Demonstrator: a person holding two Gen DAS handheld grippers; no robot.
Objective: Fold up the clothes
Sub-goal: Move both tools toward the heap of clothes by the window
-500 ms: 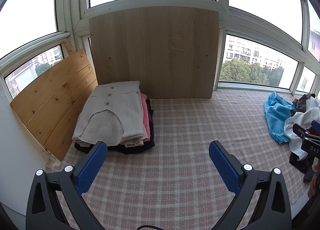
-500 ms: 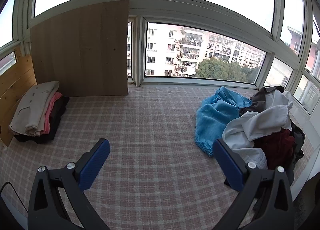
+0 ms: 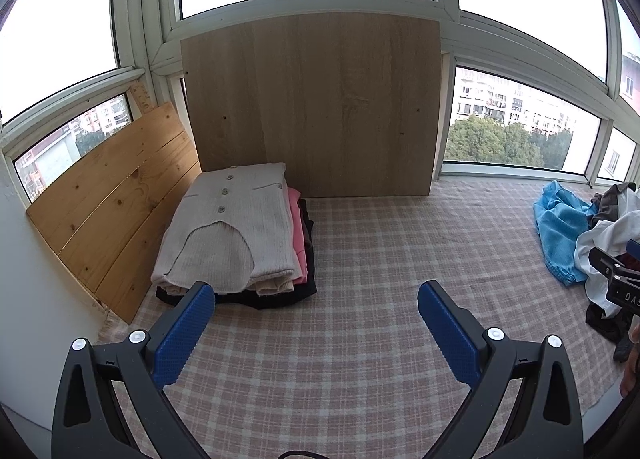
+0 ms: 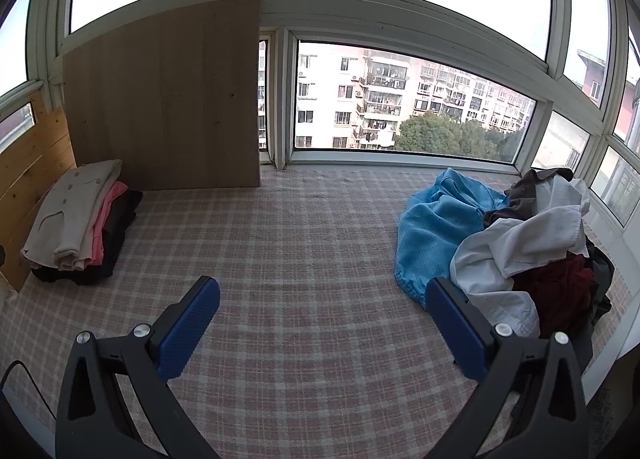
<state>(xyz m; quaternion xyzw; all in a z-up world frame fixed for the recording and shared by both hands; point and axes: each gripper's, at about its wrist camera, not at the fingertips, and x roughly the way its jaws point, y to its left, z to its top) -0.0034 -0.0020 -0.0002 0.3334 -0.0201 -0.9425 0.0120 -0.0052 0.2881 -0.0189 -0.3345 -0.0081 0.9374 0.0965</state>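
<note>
A folded stack (image 3: 236, 235), ribbed cream cardigan (image 3: 228, 227) on top, sits at the checked cloth's (image 3: 360, 259) left; rumpled unfolded clothes (image 4: 520, 243) are heaped right. The left gripper (image 3: 316, 299) and right gripper (image 4: 322, 295) both gape wide, holding nothing.

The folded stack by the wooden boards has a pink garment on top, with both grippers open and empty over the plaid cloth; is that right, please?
Not quite: the top of the folded stack is a beige buttoned cardigan; the pink garment lies under it, as the left wrist view shows. The left gripper and right gripper are indeed open and empty.
</note>
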